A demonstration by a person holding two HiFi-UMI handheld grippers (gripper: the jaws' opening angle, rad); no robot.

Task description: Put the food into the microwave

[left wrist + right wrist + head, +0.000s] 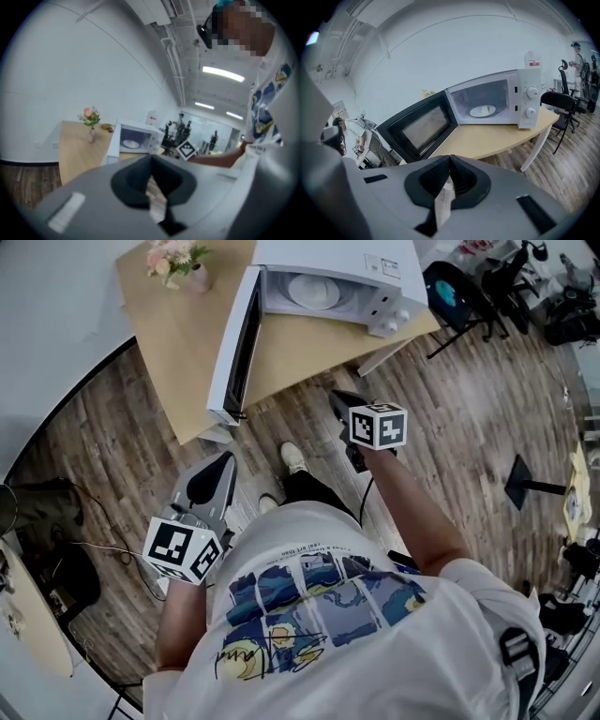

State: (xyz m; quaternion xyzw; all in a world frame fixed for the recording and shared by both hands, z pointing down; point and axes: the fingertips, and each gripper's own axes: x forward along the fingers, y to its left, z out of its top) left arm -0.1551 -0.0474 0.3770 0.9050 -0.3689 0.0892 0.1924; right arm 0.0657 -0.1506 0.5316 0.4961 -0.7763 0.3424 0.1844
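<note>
Food itself cannot be made out. A white round plate [483, 111] sits inside the white box-shaped microwave [501, 101] on the pale wooden counter [487, 140]. Its black-framed door [423, 126] hangs wide, presumably for loading. Left claw [151, 158] and right claw [450, 160] are both pinched together on nothing, short of the counter.
</note>
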